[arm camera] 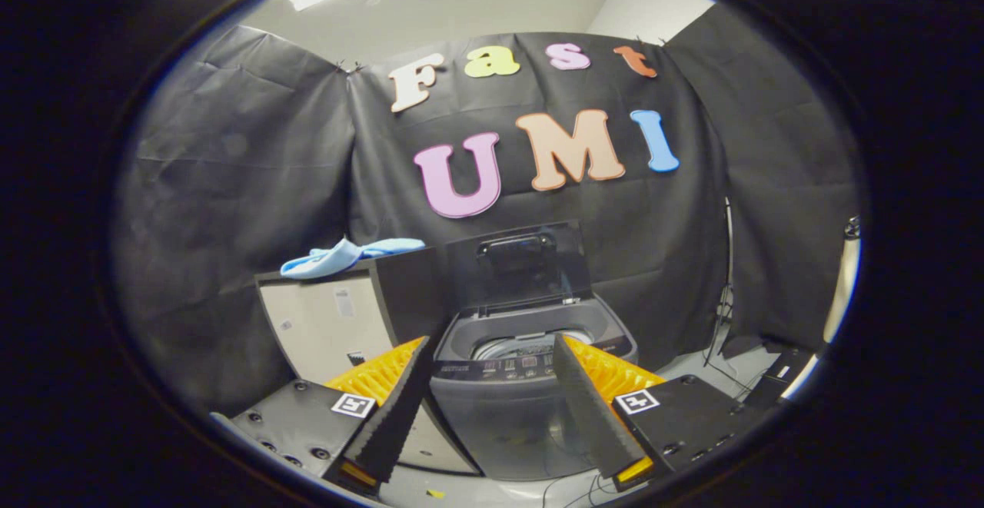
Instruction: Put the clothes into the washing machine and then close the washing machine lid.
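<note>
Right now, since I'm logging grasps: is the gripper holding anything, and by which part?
Nothing is held. The gripper is open, its fingers apart, with the washer beyond them. The cloth lies on the box.

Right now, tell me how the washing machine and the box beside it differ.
The washing machine is grey with its lid raised; the box is pale-fronted with a closed top. The box carries a blue cloth; the machine's tub looks bare. The open hand-held gripper frames the machine, not the box. Both stand against the black wall.
</note>
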